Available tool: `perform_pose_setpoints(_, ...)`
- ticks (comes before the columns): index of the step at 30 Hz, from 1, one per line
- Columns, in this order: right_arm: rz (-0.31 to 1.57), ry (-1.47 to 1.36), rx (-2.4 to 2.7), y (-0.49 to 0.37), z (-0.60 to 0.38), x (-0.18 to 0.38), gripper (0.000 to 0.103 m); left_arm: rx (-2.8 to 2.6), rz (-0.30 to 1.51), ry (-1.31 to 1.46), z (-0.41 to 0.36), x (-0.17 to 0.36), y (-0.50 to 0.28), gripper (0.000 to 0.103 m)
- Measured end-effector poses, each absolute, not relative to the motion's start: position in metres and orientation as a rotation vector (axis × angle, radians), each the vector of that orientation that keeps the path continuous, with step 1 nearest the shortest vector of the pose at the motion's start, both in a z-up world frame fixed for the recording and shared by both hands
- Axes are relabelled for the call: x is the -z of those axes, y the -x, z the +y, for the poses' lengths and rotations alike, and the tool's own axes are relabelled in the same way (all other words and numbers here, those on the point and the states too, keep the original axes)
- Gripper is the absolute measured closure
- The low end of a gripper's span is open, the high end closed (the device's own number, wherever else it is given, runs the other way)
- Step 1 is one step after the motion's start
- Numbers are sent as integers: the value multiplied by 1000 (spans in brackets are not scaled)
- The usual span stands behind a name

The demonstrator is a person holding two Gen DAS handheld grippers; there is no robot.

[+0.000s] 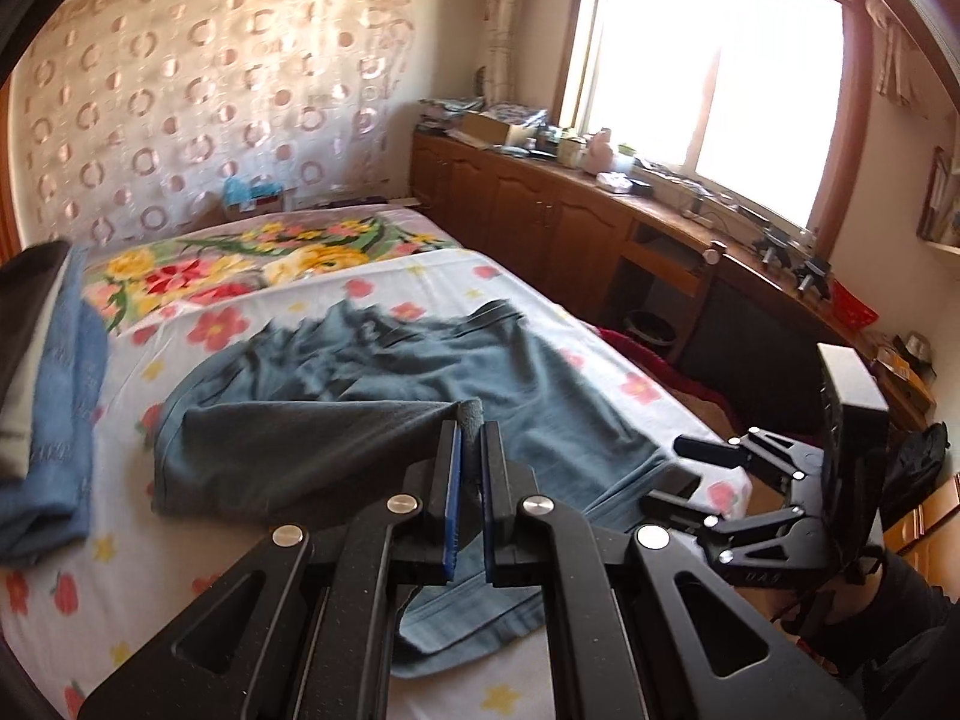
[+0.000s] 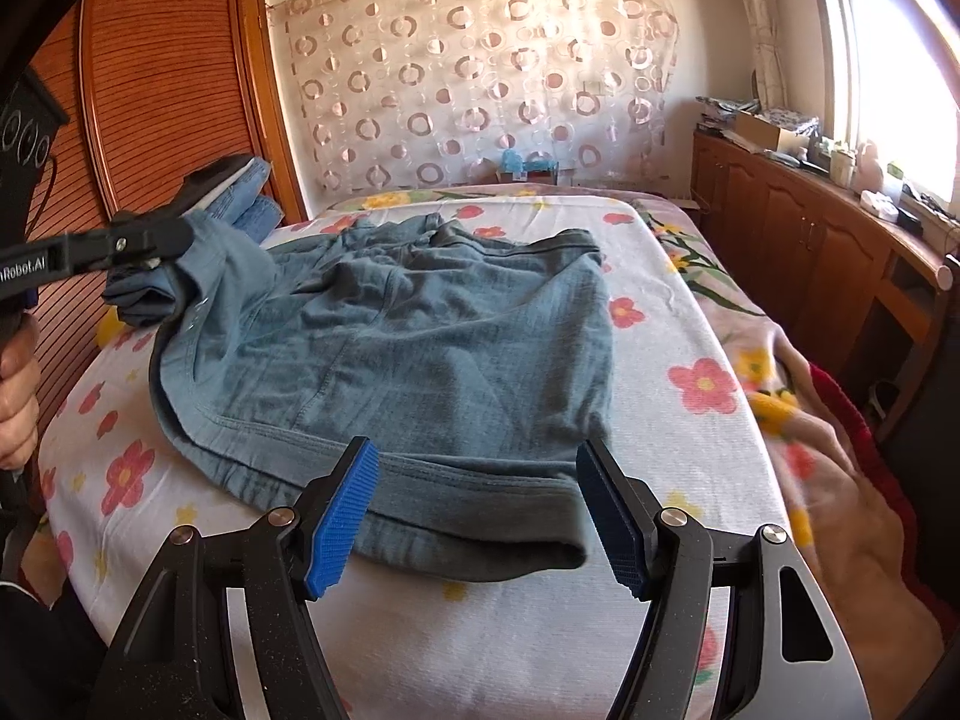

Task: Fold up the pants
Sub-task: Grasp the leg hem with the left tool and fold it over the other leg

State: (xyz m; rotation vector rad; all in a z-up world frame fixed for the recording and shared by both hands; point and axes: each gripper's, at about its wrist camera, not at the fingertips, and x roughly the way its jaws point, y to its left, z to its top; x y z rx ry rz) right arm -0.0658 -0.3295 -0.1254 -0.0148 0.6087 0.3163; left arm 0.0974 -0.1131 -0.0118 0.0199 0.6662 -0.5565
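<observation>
Blue-grey denim pants [image 2: 420, 348] lie spread on the flowered bed sheet [image 2: 660, 420], their hem nearest the right wrist camera. My left gripper [image 1: 471, 429] is shut on a fold of the pants' fabric [image 1: 312, 438] and holds that edge lifted off the bed. In the right wrist view the left gripper [image 2: 180, 243] shows at the left edge, pinching the raised cloth. My right gripper [image 2: 480, 483] stands open just above the hem, with nothing pressed between its blue pads [image 2: 342, 516]. The left wrist view shows the right gripper [image 1: 678, 474] at the bed's right edge.
A stack of folded clothes [image 1: 54, 390] sits at the bed's left side by the wooden wardrobe [image 2: 168, 90]. A long wooden cabinet [image 1: 540, 210] with clutter runs under the window on the right. A patterned curtain hangs behind the bed. A hand [image 2: 15, 396] holds the left gripper.
</observation>
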Motion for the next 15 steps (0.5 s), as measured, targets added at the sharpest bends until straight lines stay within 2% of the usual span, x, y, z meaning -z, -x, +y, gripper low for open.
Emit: perform_pose_setpoints(15, 607, -2, -288, 69, -335, 127, 33, 602, 707, -30, -151, 18, -110, 96)
